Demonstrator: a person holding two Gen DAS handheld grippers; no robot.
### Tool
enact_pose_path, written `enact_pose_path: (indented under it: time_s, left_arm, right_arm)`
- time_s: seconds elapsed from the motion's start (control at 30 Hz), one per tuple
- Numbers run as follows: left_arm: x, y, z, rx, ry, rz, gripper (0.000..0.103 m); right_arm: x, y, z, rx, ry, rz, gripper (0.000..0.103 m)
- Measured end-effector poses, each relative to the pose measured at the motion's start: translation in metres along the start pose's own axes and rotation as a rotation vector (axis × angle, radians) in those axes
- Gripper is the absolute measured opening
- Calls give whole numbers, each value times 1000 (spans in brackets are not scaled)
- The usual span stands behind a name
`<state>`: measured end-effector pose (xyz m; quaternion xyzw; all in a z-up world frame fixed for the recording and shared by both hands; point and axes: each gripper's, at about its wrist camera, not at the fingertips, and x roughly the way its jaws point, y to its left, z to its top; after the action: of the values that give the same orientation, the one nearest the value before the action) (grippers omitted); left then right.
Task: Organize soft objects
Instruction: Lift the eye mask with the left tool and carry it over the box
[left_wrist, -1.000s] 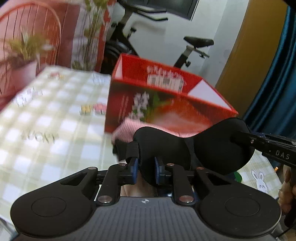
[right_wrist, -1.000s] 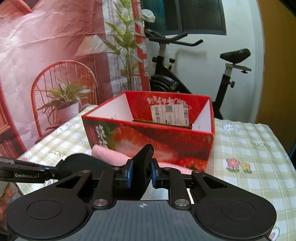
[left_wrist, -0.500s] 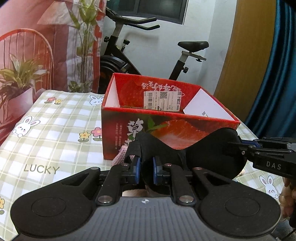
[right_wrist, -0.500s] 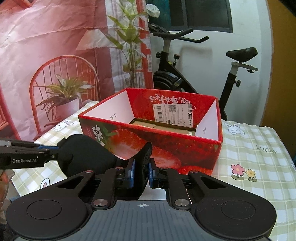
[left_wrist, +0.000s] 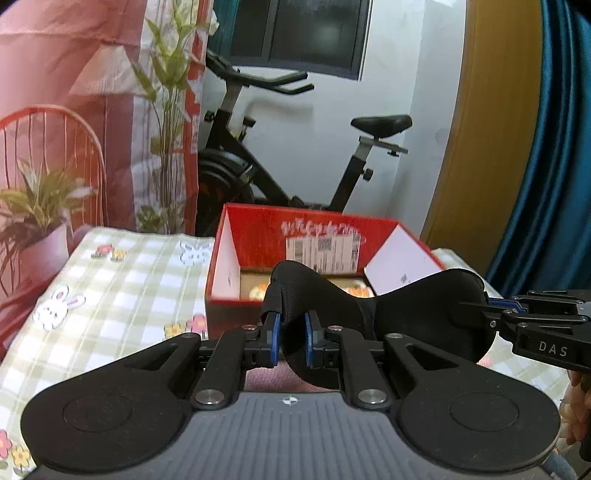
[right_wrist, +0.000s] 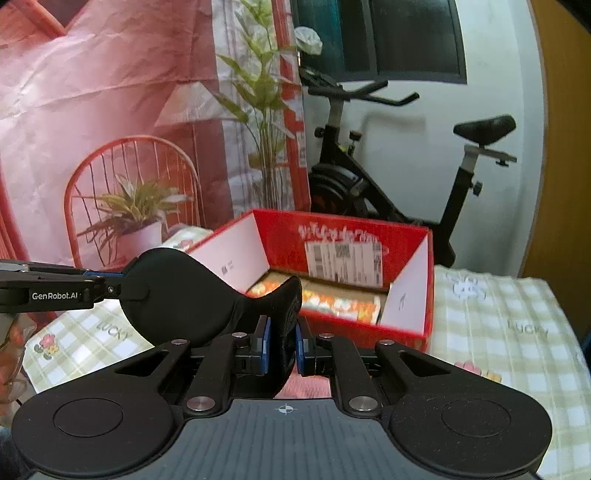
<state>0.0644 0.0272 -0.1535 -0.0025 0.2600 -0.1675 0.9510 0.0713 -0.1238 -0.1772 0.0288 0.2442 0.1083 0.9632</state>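
A black padded eye mask (left_wrist: 424, 317) hangs stretched between my two grippers, above the table and just in front of the red open box (left_wrist: 306, 218). My left gripper (left_wrist: 291, 332) is shut on its left cup and strap. My right gripper (right_wrist: 282, 347) is shut on the other cup. In the right wrist view the mask (right_wrist: 177, 295) spreads out to the left, where the left gripper's tips (right_wrist: 110, 286) pinch its edge. The red box (right_wrist: 351, 225) holds orange-patterned packs on its floor. A pink cloth (left_wrist: 273, 380) lies under the mask, mostly hidden.
The table carries a green checked cloth with bunnies and flowers (left_wrist: 122, 295). Behind it stand an exercise bike (left_wrist: 280, 162), a tall plant (left_wrist: 166, 110), and a red wire chair with a potted plant (right_wrist: 129, 214). A person's hand (left_wrist: 576, 410) shows at the right edge.
Both grippers have risen with the mask still held between them. The view now looks over the box rim onto its floor, and the pink cloth has dropped out of sight beneath the mask.
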Motion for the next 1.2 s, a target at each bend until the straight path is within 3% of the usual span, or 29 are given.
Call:
enact_pose_path:
  time_s: [0.37,0.73,0.93,1.2]
  left_arm:
    - [7,1,38,4,-87,9,14]
    - [47,0,73,11,-117,36,14]
    - [83,2,86,37,-93,63,14]
    - [137,6,88,64,8,73,14]
  right_arm:
    - [5,-13,46,-34,-59,-6,12]
    - [49,-33,80,-36,-49,-8,12]
    - [95,-48,91,-38,-5,-16,12]
    - [163,-62,95,-17,121,-20,12]
